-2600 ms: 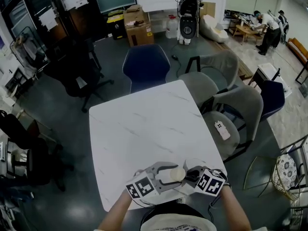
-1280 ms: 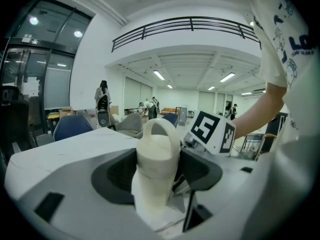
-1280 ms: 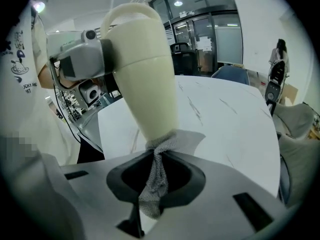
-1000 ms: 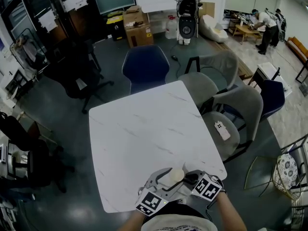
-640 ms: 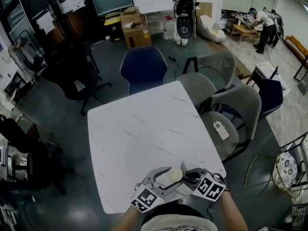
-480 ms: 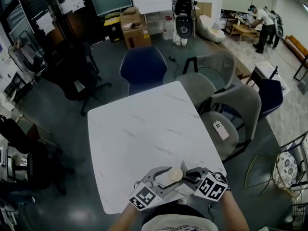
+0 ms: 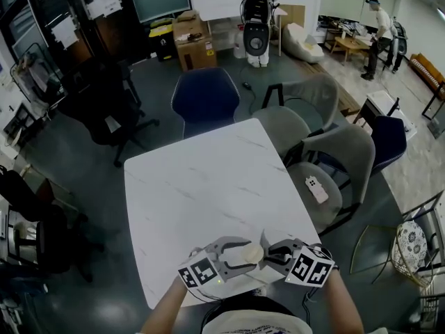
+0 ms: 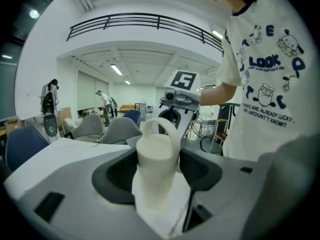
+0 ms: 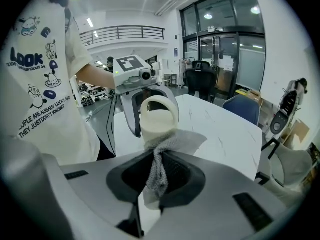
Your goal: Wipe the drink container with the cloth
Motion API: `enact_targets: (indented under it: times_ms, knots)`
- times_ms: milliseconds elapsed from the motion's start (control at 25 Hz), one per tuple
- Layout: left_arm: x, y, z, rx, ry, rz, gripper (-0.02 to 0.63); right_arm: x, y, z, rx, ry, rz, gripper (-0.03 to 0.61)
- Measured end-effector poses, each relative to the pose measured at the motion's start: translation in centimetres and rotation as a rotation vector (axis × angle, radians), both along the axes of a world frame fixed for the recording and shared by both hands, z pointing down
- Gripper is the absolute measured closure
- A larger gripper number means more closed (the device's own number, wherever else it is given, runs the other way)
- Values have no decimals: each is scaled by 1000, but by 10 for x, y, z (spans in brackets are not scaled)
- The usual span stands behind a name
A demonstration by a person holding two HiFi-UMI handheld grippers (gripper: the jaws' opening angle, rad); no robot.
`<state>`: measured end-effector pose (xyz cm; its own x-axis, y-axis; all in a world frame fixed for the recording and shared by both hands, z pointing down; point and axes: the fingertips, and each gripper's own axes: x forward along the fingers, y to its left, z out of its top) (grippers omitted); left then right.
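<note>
Cream drink container (image 8: 156,151), loop handle on top, is clamped between the jaws of the left hand-held gripper (image 7: 236,254). Right hand-held gripper (image 7: 273,254) is pinched shut on the white mesh cloth (image 9: 159,166), which touches the container's side. Both hang over the near edge of the white marbled surface (image 7: 201,186).

White table (image 7: 208,186) w/ faint grey veins, approx square & turned slightly, takes up centre of head view, its near edge at bottom centre of frame, where drink container (image 7: 252,254) & cloth (image 9: 159,166) are over the top, can't tell if touching it.
</note>
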<state>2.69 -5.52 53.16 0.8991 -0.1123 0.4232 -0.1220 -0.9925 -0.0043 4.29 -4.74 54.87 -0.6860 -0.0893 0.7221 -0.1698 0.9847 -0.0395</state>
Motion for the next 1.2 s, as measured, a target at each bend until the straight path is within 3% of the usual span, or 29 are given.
enact_targets:
  times_ms: [240,480,1200]
  knots:
    - [-1,0,1,-5,-8,99,342,-1,-1,-2,13,19,-77,532]
    - [-1,0,1,-11,-2,123,342,-2,-3,3,12,35,-144,532]
    - [1,0,0,-12,21,95,341,0,-5,63,-99,78,-65,531]
